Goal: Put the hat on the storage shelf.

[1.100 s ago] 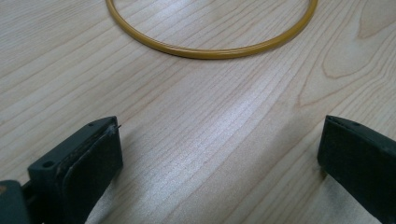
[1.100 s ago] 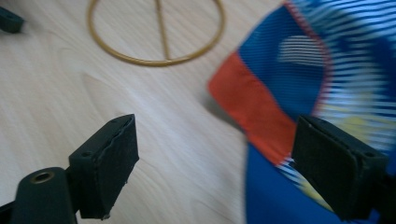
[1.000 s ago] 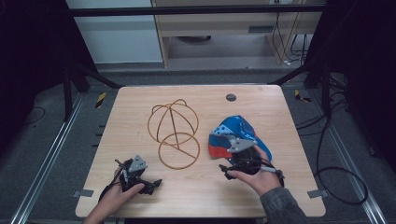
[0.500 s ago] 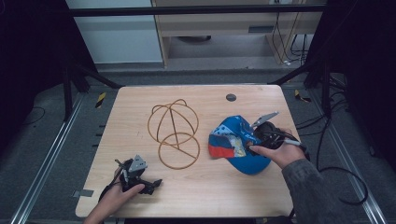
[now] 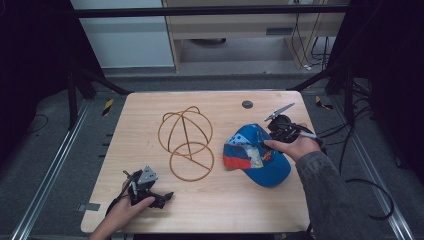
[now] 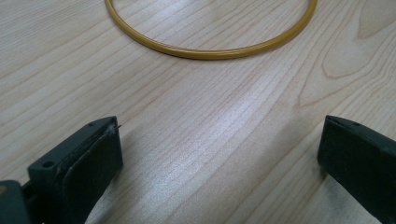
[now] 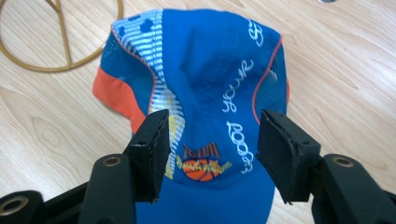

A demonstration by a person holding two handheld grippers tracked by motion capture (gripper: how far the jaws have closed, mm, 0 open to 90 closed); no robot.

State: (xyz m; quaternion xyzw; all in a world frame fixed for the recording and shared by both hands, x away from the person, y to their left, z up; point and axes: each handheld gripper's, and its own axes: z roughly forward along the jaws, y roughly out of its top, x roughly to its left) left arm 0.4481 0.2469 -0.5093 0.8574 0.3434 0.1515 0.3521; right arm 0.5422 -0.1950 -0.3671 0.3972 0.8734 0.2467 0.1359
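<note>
A blue cap (image 5: 255, 160) with orange and striped panels lies right of centre on the wooden table (image 5: 225, 210). My right gripper (image 5: 272, 135) is at its far right side. In the right gripper view the jaws of the right gripper (image 7: 212, 149) straddle the front of the cap (image 7: 205, 70); they have just been closing, and I see no pad pressing on the cloth. A gold wire hat frame (image 5: 186, 131) stands mid-table. My left gripper (image 5: 162, 197) rests near the front left edge, open (image 6: 219, 154) and empty, facing the frame's base ring (image 6: 210, 49).
A small dark round grommet (image 5: 247, 104) sits near the table's far edge. Cables trail off the right side. Metal rails run along both sides of the table, and a strip of grey tape (image 5: 85, 207) marks the front left corner.
The right hand swung from the cap's near side round to its far right side and rose, uncovering the brim. Its jaws narrowed. The left gripper stayed put.
</note>
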